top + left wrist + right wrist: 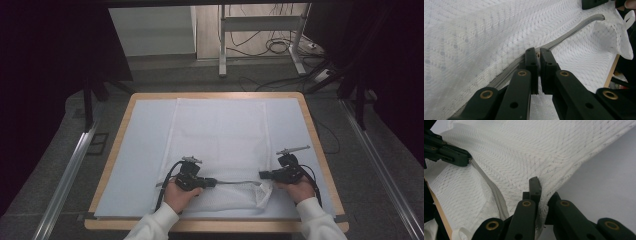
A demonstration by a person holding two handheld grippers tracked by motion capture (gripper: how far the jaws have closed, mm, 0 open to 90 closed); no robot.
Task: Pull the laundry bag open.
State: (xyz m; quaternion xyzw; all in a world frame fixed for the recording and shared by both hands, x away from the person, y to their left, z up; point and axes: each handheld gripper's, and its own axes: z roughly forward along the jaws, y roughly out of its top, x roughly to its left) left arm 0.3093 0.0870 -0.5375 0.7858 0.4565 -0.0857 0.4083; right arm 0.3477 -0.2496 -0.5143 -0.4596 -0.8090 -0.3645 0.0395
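Left tongs [537,58] pinch the zip [564,37] of a mesh bag [220,135]; right tongs [541,192], at its 5 o'clock corner, pinch the bag's edge.

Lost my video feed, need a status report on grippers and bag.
Left gripper shut on zipper pull. Right gripper shut on mesh bag edge. Bag flat on table, zipper taut between grippers. Nothing in the way.

Lab: dark curtains [45,75], floor cables [280,47]
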